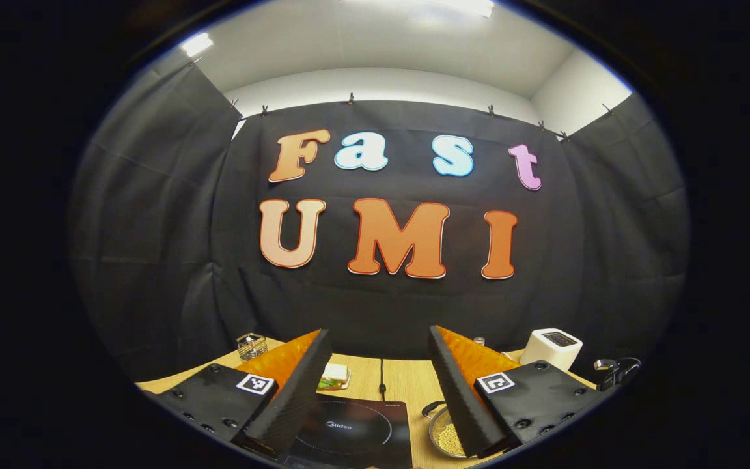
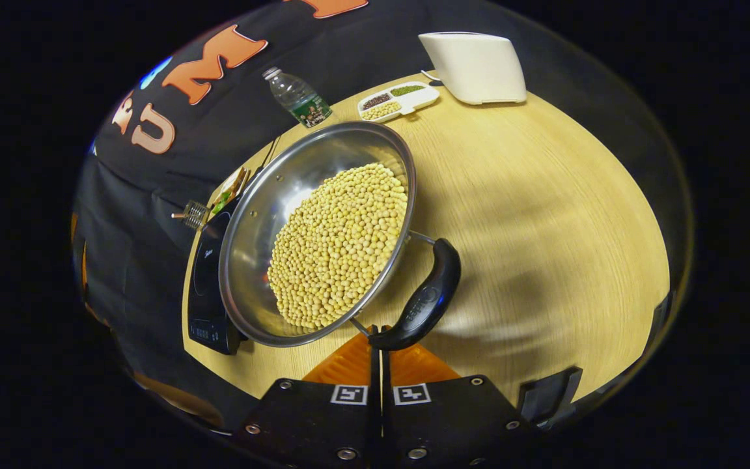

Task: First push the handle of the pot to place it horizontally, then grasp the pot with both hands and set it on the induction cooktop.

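Steel pot (image 2: 313, 228) of beans sits on the table (image 2: 544, 215), cooker (image 2: 209, 286) at its nine o'clock. Right gripper (image 2: 380, 339), fingers pressed together, meets the handle (image 2: 424, 299). Left gripper (image 1: 375, 391) hangs spread above the cooker.

Left gripper view: high, level toward booth wall. Right gripper view: close above pot (image 2: 316, 234). Shared: cooktop (image 1: 355, 430), pot.

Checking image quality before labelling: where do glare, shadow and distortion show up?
Left gripper view: ceiling light blown out, walls bowed by fisheye. Right gripper view: glare inside the pot, soft shadows on the table, its edge curved; soybeans sharp.
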Demonstrator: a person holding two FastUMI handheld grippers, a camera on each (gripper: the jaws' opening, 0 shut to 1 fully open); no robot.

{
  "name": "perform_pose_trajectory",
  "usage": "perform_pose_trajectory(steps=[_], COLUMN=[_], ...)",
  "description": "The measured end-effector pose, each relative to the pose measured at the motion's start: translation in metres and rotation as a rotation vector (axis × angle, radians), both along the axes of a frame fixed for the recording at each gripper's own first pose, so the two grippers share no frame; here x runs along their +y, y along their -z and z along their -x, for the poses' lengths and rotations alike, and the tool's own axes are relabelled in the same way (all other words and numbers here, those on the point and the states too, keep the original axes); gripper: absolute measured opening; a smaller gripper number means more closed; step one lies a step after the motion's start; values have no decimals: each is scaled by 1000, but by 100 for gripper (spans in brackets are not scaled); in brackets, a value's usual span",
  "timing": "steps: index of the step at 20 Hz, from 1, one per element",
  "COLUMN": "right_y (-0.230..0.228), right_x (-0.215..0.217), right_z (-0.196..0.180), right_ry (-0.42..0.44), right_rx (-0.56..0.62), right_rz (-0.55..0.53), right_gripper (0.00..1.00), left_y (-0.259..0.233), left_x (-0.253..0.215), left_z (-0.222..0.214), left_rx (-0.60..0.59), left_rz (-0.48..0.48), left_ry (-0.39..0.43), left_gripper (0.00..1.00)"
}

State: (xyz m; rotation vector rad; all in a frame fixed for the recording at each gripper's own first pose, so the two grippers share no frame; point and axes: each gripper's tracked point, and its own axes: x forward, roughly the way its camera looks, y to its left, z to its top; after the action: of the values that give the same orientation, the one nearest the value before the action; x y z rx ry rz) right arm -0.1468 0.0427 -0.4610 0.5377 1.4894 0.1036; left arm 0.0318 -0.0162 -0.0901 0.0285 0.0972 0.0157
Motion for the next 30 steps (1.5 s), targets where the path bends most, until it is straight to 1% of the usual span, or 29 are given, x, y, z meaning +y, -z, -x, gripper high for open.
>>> perform_pose_trajectory(steps=[3, 5, 9, 12, 18, 22, 30], right_y=[6, 7, 14, 14, 21, 26, 36], right_x=[-11, -15, -31, -37, -53, -58, -68], right_z=[-7, -11, -27, -32, -51, -63, -87], right_ry=[3, 21, 61, 100, 116, 155, 169], right_rx=[-23, -20, -33, -16, -42, -41, -46], right_rz=[45, 50, 97, 74, 118, 117, 167], right_gripper=[1, 1, 0, 0, 0, 0, 0], left_y=[2, 6, 9, 15, 17, 24, 30], left_x=[3, 5, 10, 8, 6, 7, 15], left_z=[2, 2, 3, 3, 5, 8, 15], left_rx=[6, 12, 21, 31, 34, 48, 64], left_rz=[-1, -5, -1, 2, -11, -16, -22], left_ry=[-8, -9, -18, -12, -4, -3, -5], left_gripper=[98, 98, 98, 98, 98, 98, 98])
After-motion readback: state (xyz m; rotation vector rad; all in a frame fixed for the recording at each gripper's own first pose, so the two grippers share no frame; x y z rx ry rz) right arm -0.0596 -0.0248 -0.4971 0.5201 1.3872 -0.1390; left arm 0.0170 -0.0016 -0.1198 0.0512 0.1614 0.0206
